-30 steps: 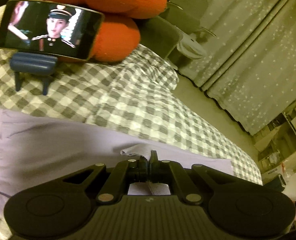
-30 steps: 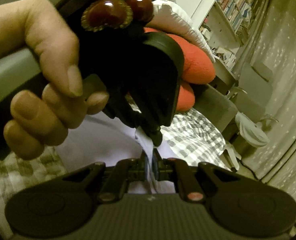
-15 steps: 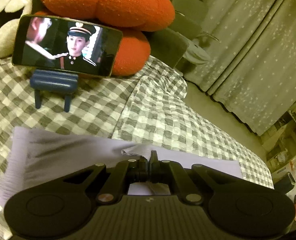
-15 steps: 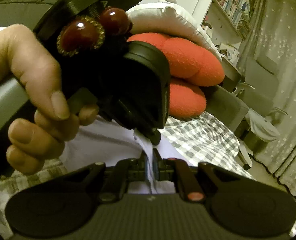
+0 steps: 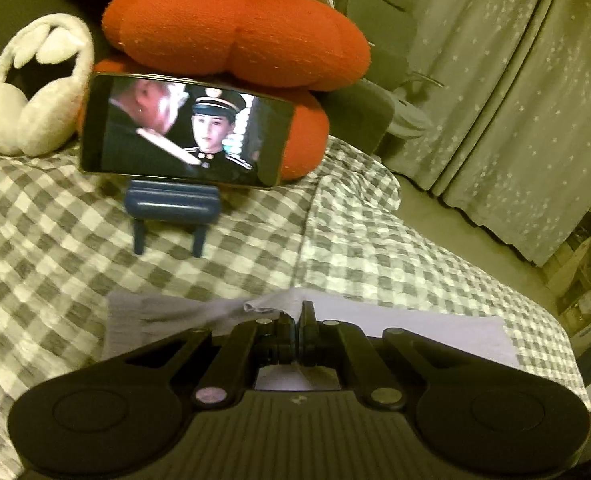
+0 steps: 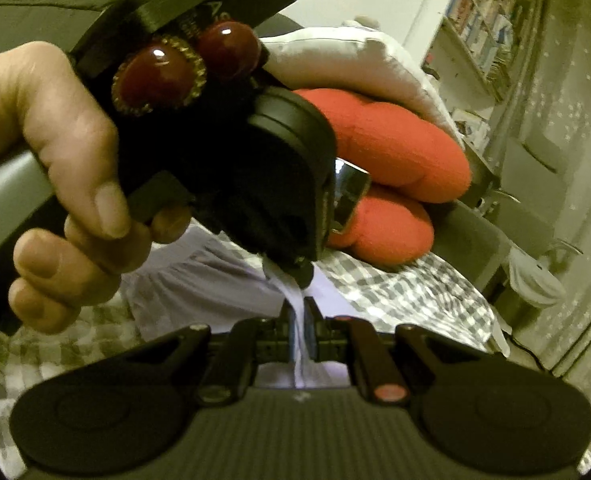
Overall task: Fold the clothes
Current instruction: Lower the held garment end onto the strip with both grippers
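A pale lilac garment [image 5: 415,320] lies on the checked bed cover, partly under my grippers. My left gripper [image 5: 297,318] is shut on a raised edge of the garment. In the right wrist view my right gripper [image 6: 300,320] is shut on a strip of the same garment [image 6: 215,280]. The left gripper [image 6: 301,270], held in a hand [image 6: 47,184], pinches that strip just above and in front of the right one. Both hold the cloth a little above the bed.
A phone [image 5: 183,132] playing video stands on a blue stand [image 5: 171,208] on the checked bed [image 5: 75,240]. Behind it are orange cushions [image 5: 235,36] and white earmuffs [image 5: 27,92]. Curtains [image 5: 515,80] and a grey chair [image 6: 479,240] lie to the right; a bookshelf [image 6: 479,28] is on the far wall.
Both grippers have stayed shut on the garment and moved back and up together. The visible part of the garment has shrunk, and the phone and cushions now sit lower in the left view.
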`<state>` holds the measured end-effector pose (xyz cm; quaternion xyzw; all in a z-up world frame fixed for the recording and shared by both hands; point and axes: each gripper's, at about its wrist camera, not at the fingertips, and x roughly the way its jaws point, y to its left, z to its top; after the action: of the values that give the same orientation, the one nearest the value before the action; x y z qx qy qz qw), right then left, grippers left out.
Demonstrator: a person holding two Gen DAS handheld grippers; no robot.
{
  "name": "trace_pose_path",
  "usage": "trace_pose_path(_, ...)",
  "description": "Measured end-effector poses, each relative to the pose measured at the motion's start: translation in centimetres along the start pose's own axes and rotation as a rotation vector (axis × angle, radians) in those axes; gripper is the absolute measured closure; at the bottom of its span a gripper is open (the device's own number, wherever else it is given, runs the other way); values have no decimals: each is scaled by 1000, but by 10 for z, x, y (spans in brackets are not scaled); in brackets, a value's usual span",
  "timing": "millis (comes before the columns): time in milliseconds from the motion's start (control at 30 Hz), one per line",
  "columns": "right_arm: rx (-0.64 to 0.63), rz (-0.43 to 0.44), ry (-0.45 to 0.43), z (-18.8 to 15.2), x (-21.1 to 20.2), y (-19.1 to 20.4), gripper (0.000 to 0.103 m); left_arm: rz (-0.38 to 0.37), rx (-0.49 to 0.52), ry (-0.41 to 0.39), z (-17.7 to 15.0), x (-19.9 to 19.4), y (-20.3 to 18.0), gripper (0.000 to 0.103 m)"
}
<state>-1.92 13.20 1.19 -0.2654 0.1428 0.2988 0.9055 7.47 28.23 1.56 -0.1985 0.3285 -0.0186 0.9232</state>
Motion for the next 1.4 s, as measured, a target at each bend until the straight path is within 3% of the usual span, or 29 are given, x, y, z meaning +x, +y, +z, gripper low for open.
trace_pose_path(467, -74, 36, -19, 11, 21, 43, 97, 24, 87, -45, -5, -12, 40, 103)
trace_pose_path(767, -125, 63, 4, 14, 36, 68, 97, 42, 102, -24, -9, -10, 55, 103)
trace_pose_path(1133, -143, 85, 39, 17, 48, 70, 97, 66, 109, -10, -9, -7, 57, 102)
trace_pose_path(1400, -25, 170, 71, 23, 53, 61, 95, 124, 76, 16, -7, -1, 65, 99)
